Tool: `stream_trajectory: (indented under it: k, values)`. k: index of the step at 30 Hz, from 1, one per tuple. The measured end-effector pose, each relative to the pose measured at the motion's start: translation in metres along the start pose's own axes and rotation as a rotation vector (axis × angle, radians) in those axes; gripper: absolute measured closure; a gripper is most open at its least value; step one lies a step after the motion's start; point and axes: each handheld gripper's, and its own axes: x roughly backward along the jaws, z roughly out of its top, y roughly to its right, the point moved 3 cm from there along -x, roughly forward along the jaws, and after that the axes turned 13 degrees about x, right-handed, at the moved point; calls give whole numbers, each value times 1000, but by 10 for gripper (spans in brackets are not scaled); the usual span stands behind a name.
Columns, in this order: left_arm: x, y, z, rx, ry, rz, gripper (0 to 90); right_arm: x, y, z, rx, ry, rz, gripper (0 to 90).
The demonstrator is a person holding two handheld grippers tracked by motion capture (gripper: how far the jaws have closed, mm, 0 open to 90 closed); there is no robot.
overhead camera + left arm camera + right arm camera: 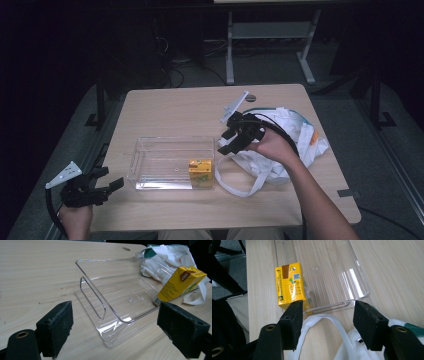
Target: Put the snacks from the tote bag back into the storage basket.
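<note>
Nearest the person's side, the left hand (76, 219) is held low off the near left corner of the table (165, 107), well short of the clear plastic bin (172, 162). It holds the left gripper (107, 181) pointing at the bin's short handled end, jaws spread wide with nothing between them; in the left gripper view the pads (56, 326) frame the bin (120, 302) from a little way off.

The bin lies flat in the middle of the table, one of its kind. Inside it, tight in the near right corner, stands one yellow drink carton (200, 172), upright, its green-printed face towards the person.

On the other side of the bin, the right forearm reaches in over the near right of the table, and the right hand (272, 146) carries the right gripper (234, 137) just above the bin's right end. Its jaws are apart too, gripping nothing. In the right gripper view the left pad (293, 320) sits in front of the carton (290, 288), hiding its lower edge.

Directly right of the bin, under that hand, lies one crumpled white cloth bag (295, 137), a strap (240, 187) looping towards the bin's near right corner.

Farther off than the bin, the floor holds a white desk frame (270, 35).
</note>
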Motion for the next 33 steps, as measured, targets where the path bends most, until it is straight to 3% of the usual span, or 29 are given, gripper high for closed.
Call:
stream_trajectory:
  k: [22,33]
  values:
    - [0,1,0,-3,0,-1,130,24,3,-26,-70,19,-57,349]
    - [-1,1,0,-2,-1,2,130,40,6,-44,-111,58,-99,341]
